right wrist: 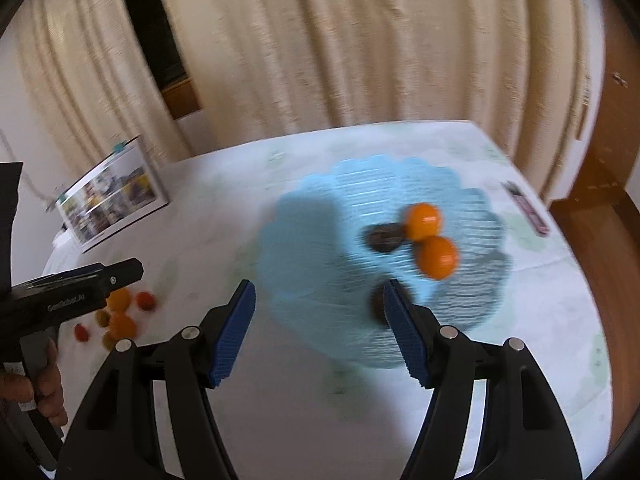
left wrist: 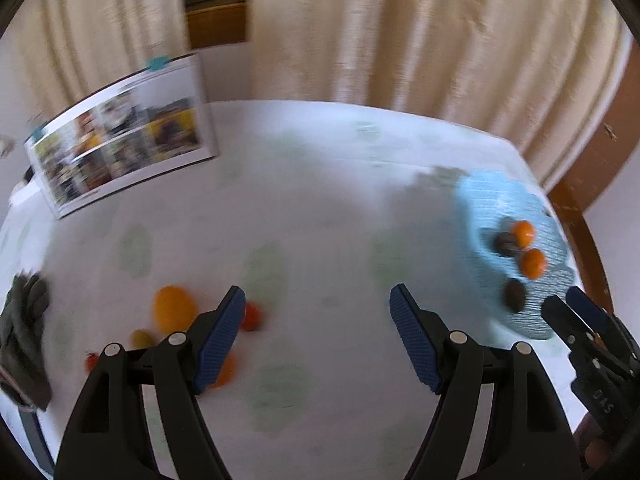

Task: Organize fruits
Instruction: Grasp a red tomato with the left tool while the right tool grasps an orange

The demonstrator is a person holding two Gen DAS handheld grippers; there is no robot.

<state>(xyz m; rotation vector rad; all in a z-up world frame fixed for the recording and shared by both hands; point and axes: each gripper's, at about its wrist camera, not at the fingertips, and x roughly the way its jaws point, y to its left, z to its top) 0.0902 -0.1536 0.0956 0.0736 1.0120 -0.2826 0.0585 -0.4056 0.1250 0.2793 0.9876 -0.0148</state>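
My left gripper (left wrist: 318, 340) hangs with jaws released above the surface (left wrist: 320, 208); loose fruits (left wrist: 173, 307) lie near-left beside it. My right gripper (right wrist: 320, 332), jaws also released, hovers at the near edge of the blue basket (right wrist: 304, 232) holding two oranges (right wrist: 436, 258) and dark fruits (right wrist: 384, 236). A booklet (left wrist: 120, 136) stands far left.

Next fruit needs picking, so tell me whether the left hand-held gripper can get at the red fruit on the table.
Probably yes. The left hand-held gripper is open and empty, and the red fruit lies uncovered on the table beside its left finger, nothing between them.
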